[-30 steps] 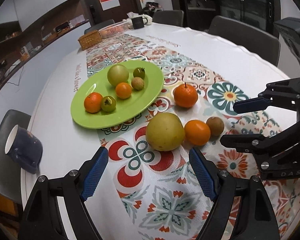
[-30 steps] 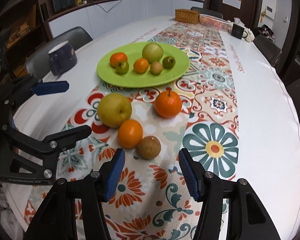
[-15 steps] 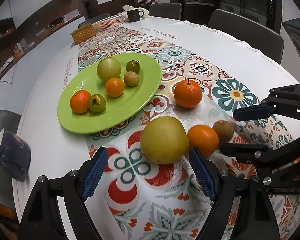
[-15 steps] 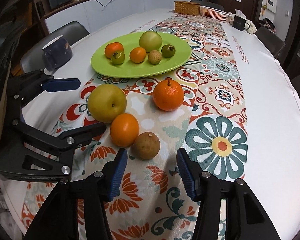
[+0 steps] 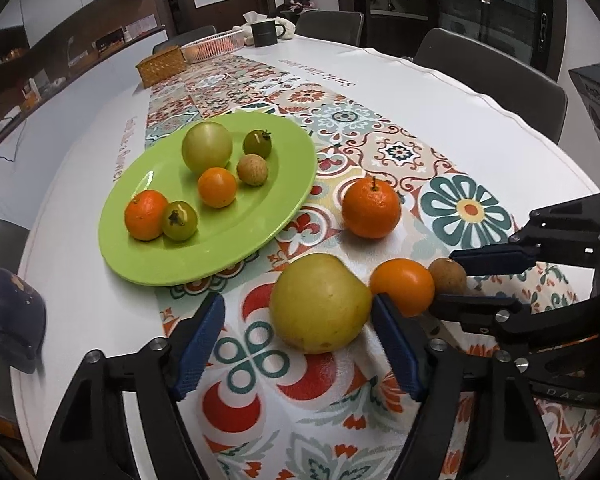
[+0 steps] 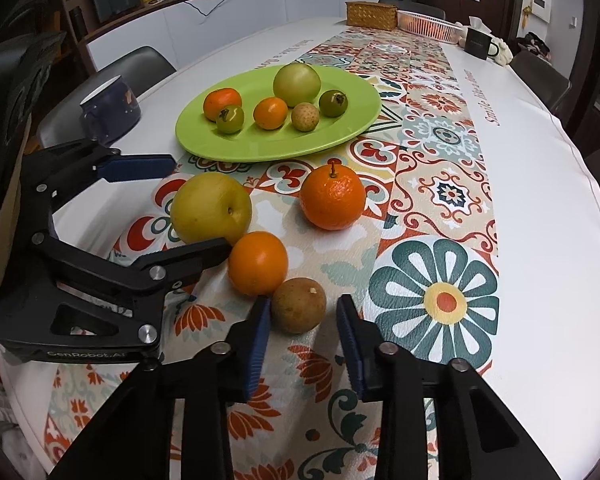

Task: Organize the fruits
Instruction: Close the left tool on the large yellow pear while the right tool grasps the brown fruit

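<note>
left tongs point(image 5: 296, 344): angled down at the bench, jaws closing, blue pads either side of the yellow pear point(image 5: 320, 302); right pad just at the pear's skin, left pad clear of it with a gap, no squeeze seen.
right tongs point(image 6: 302, 326): angled down, jaws drawn narrow around the small brown fruit point(image 6: 299, 305); in the right wrist view the left pad looks to touch it, a thin gap shows at the right pad; the left wrist view shows the fruit lodged between both fingers.
tongs together: right tongs enter the left wrist view from 3 o'clock, left tongs enter the right wrist view from 9 o'clock; close, not touching.
loose fruit: pear, orange point(image 6: 258, 263) and brown fruit in a row, orange touching the brown fruit, just beside the pear; stemmed mandarin point(image 6: 333, 197) alone at 12 o'clock of the orange, apart.
in the way: orange sits tight between the two tongs' targets, against the left tongs' right finger.
green plate point(image 5: 284, 156): at 11 o'clock of the pear, holds six small fruits: pale green round one, two dark green, two orange, one tan.
bench point(image 5: 440, 92): white cloth with patterned tile runner under plate and fruit.
blue mug point(image 5: 10, 318): near the bench edge, 9 o'clock of the pear.
far end: wicker box point(image 6: 372, 15), pink basket, dark mug.
</note>
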